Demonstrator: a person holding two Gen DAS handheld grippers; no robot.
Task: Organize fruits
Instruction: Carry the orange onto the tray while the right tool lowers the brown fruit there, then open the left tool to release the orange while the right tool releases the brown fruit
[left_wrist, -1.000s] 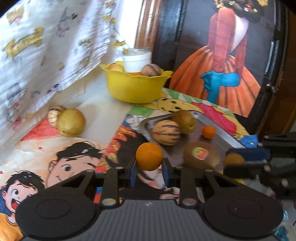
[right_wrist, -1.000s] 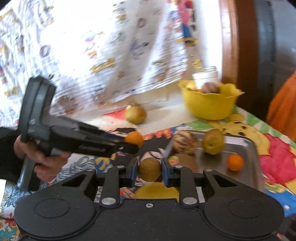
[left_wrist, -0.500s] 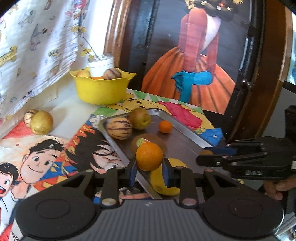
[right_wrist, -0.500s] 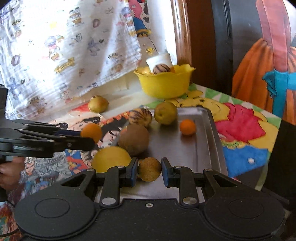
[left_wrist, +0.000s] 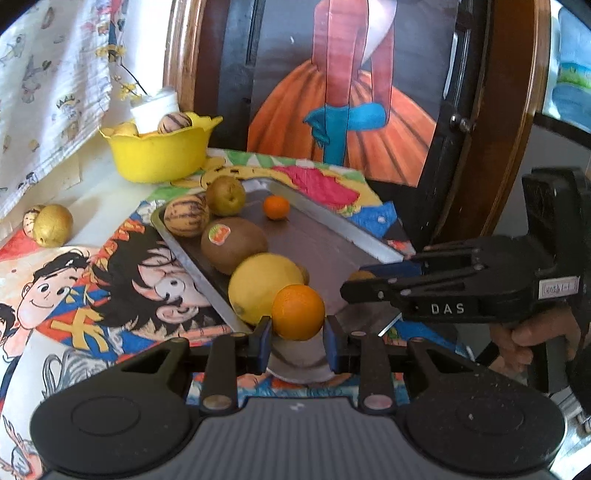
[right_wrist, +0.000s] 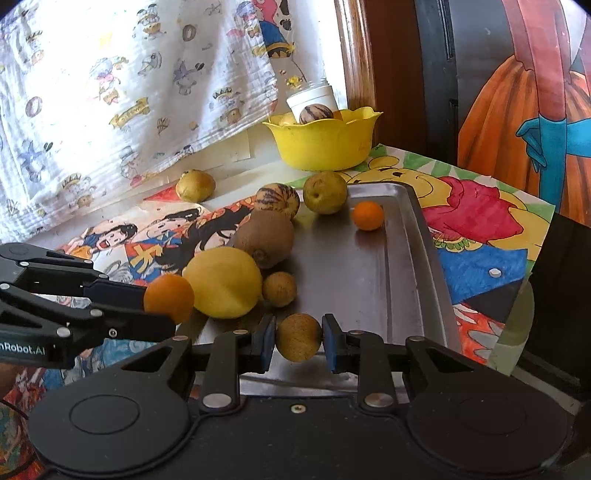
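Your left fingers (left_wrist: 298, 338) squeeze the orange (left_wrist: 298, 312); your right fingers (right_wrist: 299, 341) squeeze a small brown fruit (right_wrist: 299, 336). The tray (right_wrist: 369, 280) sits right under both, and the right one is further in.

"DAS" on right tool (left_wrist: 364, 282)

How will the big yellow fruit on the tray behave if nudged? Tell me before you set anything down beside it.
The yellow fruit is rounded, so it would probably roll on the smooth metal tray. It touches the kiwi, which may stop it or get pushed. It looks firm, not fragile.
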